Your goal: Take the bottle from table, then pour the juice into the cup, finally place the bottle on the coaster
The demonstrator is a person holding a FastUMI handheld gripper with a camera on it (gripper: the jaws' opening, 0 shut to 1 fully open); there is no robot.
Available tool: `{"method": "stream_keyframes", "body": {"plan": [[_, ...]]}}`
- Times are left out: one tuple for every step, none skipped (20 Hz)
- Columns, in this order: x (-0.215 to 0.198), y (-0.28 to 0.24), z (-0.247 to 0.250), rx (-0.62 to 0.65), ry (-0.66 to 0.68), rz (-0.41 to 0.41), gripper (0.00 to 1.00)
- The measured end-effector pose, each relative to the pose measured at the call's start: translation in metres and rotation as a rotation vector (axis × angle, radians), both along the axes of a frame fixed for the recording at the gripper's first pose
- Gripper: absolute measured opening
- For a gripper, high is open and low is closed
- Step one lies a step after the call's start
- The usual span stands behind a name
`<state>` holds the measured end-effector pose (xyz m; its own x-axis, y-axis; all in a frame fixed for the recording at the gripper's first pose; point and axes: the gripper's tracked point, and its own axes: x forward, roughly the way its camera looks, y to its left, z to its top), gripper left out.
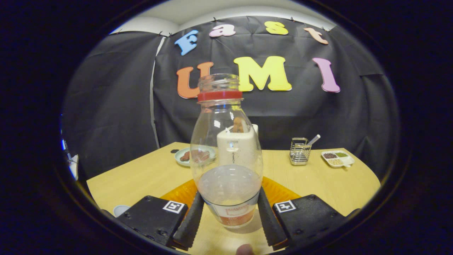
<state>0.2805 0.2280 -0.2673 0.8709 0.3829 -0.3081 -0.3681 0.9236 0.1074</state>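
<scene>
The bottle [226, 152] stands upright in the centre of the frame, its long axis vertical and its open mouth pointing up, with a red ring under the mouth. Pale juice fills only its lower part. The label at its base is too blurred to read. The gripper [229, 216] has its fingers [189, 223] against both sides of the bottle's base, clamped on it. An orange coaster [180, 194] lies under and behind the bottle, mostly hidden. A white object behind the glass is hard to make out
</scene>
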Motion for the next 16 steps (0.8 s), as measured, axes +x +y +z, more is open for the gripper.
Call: {"method": "stream_keyframes", "body": {"plan": [[0.004,-0.001,-0.009,-0.006,0.012,-0.006,0.78],[0.007,-0.005,-0.016,-0.018,0.02,-0.014,0.78],[0.009,-0.005,-0.021,-0.024,0.026,-0.02,0.78],[0.013,-0.007,-0.025,-0.032,0.032,-0.027,0.78],[0.014,-0.008,-0.028,-0.032,0.037,-0.028,0.78],[0.015,-0.006,-0.031,-0.03,0.046,-0.025,0.78],[0.016,-0.006,-0.033,-0.031,0.05,-0.024,0.78],[0.017,-0.006,-0.035,-0.036,0.049,-0.025,0.78],[0.017,-0.006,-0.036,-0.042,0.046,-0.027,0.79],[0.018,-0.006,-0.039,-0.051,0.047,-0.026,0.79],[0.019,-0.005,-0.042,-0.051,0.048,-0.023,0.8],[0.018,-0.005,-0.043,-0.056,0.056,-0.023,0.81],[0.018,-0.006,-0.042,-0.048,0.047,-0.025,0.81],[0.018,-0.006,-0.042,-0.049,0.048,-0.025,0.82],[0.018,-0.007,-0.043,-0.053,0.046,-0.027,0.83],[0.02,-0.009,-0.045,-0.061,0.048,-0.033,0.83]]}}
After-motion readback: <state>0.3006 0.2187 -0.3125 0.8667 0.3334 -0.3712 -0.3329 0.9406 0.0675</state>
